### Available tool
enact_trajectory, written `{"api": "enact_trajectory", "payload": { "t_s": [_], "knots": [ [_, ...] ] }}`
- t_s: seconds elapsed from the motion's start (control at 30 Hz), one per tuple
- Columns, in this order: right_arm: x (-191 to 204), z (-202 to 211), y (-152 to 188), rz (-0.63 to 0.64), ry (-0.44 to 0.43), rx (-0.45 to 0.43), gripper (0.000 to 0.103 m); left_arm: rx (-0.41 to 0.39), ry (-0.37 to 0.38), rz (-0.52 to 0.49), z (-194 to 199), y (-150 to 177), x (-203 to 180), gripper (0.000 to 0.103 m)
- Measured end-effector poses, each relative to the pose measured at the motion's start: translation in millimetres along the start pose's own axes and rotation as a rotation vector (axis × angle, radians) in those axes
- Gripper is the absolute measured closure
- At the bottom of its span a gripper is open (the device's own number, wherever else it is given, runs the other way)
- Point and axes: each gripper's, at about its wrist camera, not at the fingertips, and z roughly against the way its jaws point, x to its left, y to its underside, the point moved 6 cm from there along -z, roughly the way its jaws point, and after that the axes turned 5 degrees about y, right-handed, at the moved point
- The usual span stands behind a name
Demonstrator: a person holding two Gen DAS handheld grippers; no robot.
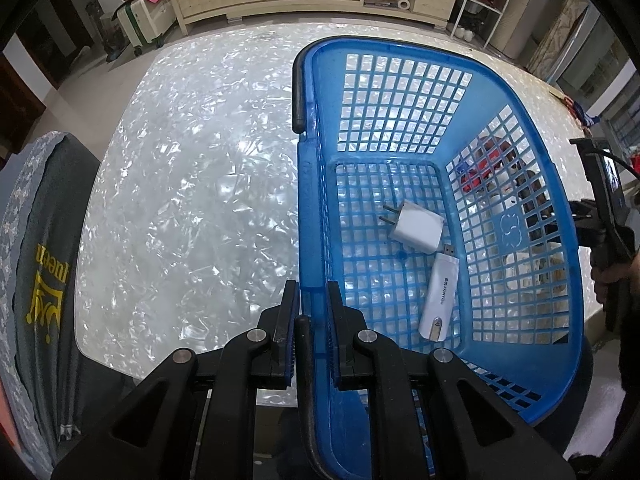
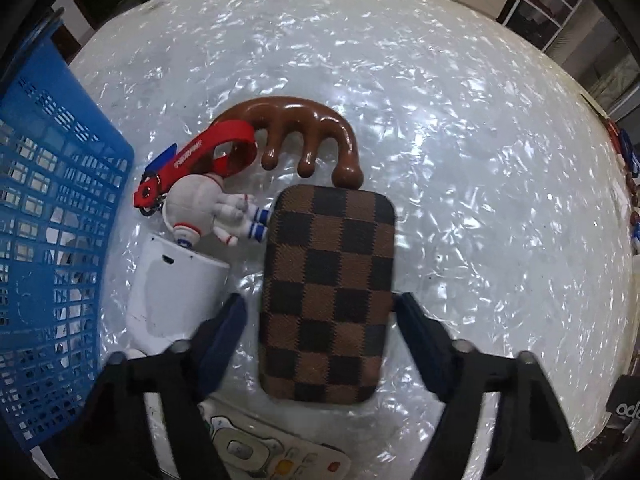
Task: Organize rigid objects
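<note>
My left gripper (image 1: 313, 292) clamps the blue basket's (image 1: 560, 216) rim on the counter (image 2: 480, 160) while my right gripper (image 2: 320, 312) straddles the checkered case (image 2: 328, 292) beside it, not visibly pinching; next I'd squeeze, lift, carry it over.

Basket (image 1: 312, 200): glossy blue plastic lattice. Case (image 2: 328, 288): matt woven checked fabric. Comb (image 2: 304, 128): glossy brown. Tabletop (image 2: 460, 160): shiny, pearly.
</note>
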Motion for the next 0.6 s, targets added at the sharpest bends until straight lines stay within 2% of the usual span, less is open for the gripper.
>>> {"api": "enact_trajectory", "payload": {
  "t_s": [0.3,0.6],
  "knots": [
    [-8.9,-1.1,1.5,-0.054,-0.003,-0.023,0.038,0.002,-0.005,-0.009,-1.2,1.3,-0.9,0.089],
    [-25.6,34.4,13.0,-0.098,-0.043,-0.072,0.038,0.003,-0.005,-0.007,0.1,0.7,0.3,0.089]
  ]
}}
